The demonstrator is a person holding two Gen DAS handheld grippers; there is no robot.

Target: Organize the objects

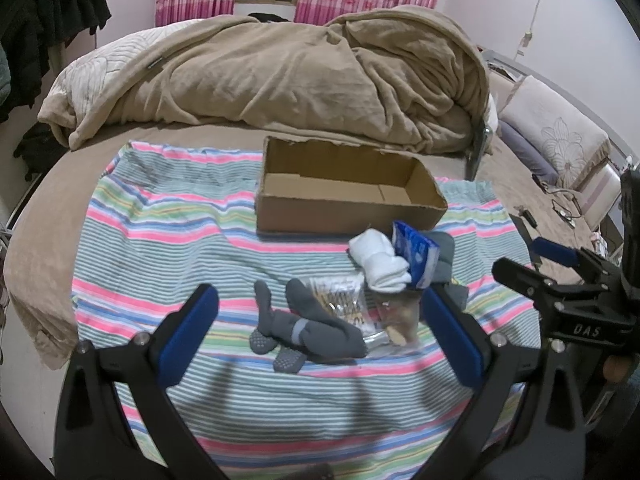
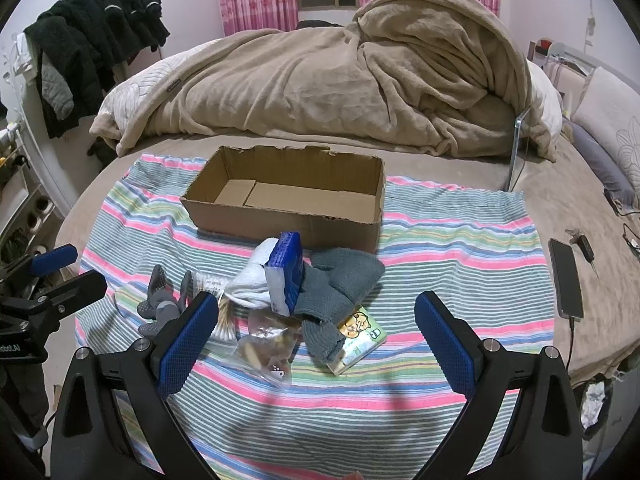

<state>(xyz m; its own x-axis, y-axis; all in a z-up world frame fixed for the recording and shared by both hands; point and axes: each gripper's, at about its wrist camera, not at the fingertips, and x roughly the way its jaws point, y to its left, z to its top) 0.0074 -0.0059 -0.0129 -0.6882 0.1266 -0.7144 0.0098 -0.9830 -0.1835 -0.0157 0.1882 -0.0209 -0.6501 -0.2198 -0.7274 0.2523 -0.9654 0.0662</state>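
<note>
An empty cardboard box stands on a striped cloth on the bed. In front of it lies a heap: a white sock, a blue packet, dark grey socks, a grey knitted piece, clear snack bags and a small green carton. My left gripper is open above the grey socks. My right gripper is open above the heap, holding nothing; it also shows in the left wrist view.
A rumpled beige blanket lies behind the box. A phone on a cable lies to the right of the cloth. Pillows are at the far right. Dark clothes hang at the left.
</note>
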